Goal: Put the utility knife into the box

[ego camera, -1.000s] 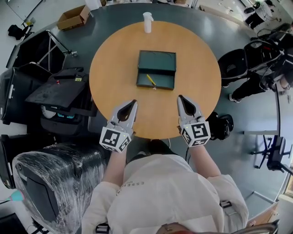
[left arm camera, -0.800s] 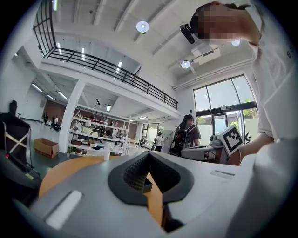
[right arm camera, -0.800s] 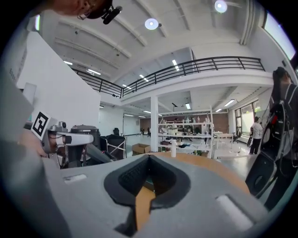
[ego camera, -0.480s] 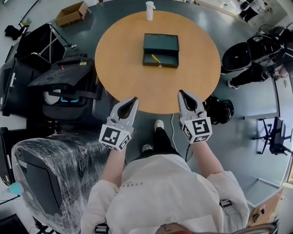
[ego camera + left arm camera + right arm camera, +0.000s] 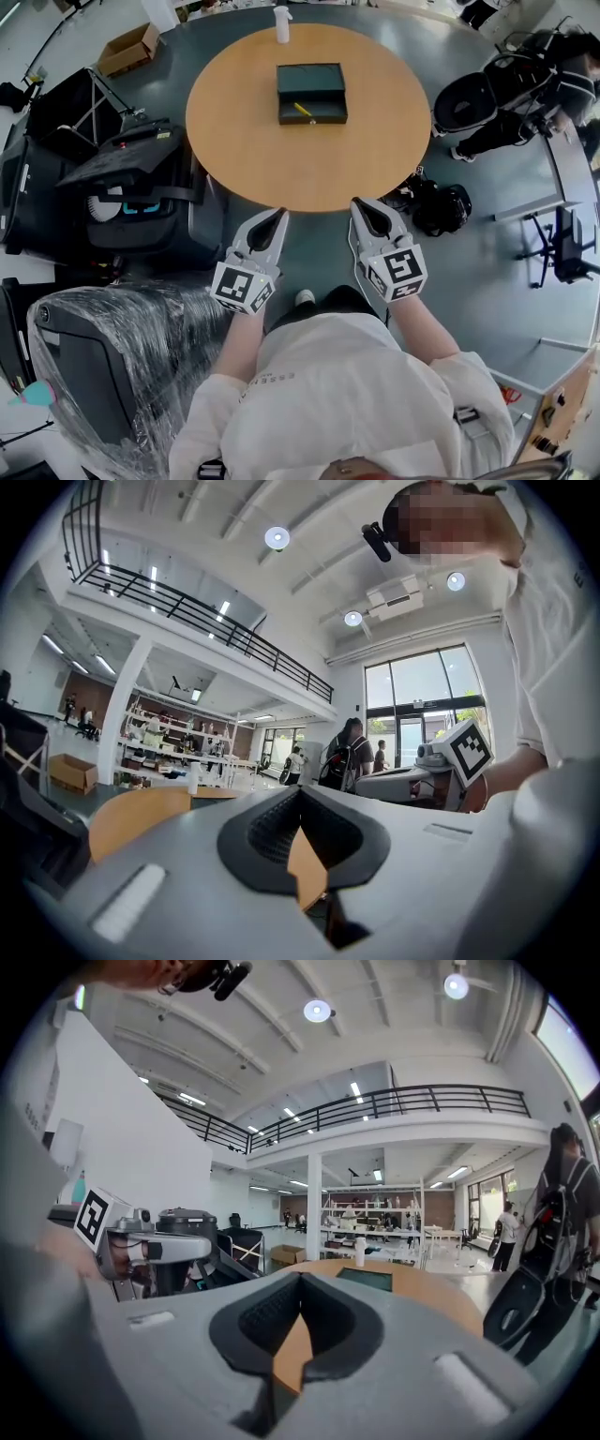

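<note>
The dark green box (image 5: 312, 94) stands open on the round wooden table (image 5: 253, 150), far ahead of me. The yellow utility knife (image 5: 302, 110) lies inside its front half. My left gripper (image 5: 279, 215) and right gripper (image 5: 357, 204) are both shut and hold nothing. They hang side by side just short of the table's near edge, above the grey floor. In the right gripper view the shut jaws (image 5: 300, 1277) point at the table (image 5: 441, 1296), with the box (image 5: 366, 1279) small in the distance. The left gripper view looks past its shut jaws (image 5: 300, 789) to the table's edge (image 5: 141, 819).
A white bottle (image 5: 281, 23) stands at the table's far edge. Black cases (image 5: 122, 187) and a plastic-wrapped bulk (image 5: 103, 366) crowd my left. A black bag (image 5: 441, 208) lies on the floor at the right, with dark equipment (image 5: 478, 103) beyond. A cardboard box (image 5: 131, 47) sits far left.
The table and box have drawn away toward the top of the head view. Both grippers, earlier over the table's near edge, are now off it above the floor, still shut.
</note>
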### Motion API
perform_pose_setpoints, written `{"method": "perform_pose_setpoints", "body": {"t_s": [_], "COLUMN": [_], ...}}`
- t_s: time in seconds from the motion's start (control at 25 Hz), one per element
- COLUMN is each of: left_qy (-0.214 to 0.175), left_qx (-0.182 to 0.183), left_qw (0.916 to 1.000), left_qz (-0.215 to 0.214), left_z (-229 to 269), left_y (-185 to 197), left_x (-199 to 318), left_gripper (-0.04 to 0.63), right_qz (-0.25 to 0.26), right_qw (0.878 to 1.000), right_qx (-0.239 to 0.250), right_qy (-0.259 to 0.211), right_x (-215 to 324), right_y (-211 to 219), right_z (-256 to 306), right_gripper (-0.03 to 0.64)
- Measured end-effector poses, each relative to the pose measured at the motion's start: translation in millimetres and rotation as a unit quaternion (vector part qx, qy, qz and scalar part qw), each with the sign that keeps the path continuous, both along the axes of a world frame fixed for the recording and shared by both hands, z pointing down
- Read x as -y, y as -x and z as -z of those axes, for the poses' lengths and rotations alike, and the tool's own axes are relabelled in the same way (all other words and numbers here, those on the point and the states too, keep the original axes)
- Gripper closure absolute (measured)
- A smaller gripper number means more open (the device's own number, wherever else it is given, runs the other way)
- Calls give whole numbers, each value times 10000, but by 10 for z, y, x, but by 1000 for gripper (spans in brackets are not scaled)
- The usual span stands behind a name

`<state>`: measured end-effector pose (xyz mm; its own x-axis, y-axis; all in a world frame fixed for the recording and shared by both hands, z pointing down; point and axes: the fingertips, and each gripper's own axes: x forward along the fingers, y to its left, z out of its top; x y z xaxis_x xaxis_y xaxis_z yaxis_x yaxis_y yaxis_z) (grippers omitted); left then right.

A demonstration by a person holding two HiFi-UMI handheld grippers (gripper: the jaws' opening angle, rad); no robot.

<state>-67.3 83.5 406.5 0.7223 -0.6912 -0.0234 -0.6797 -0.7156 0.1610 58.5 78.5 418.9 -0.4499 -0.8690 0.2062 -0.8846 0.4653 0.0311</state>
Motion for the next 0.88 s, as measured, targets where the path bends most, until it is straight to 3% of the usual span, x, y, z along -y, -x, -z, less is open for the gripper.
{"method": "perform_pose_setpoints", "body": {"t_s": [0.28,0.88], "left_qy": [-232,-342], "left_qx": [-6,36], "left_qw": [9997,9994], "left_qz": [-36,-14], "left_z": [185,242], "left_y": [-57,-185], "left_x": [-164,-259], "left_gripper": [578,578], "right_qz": [16,88], "right_qw": [10000,9999], "right_qx": [7,45], "right_qy": [-3,-95], "right_x": [-144,-262], "right_y": [-3,-42], "right_z": [1,37], "right_gripper": [624,624]}}
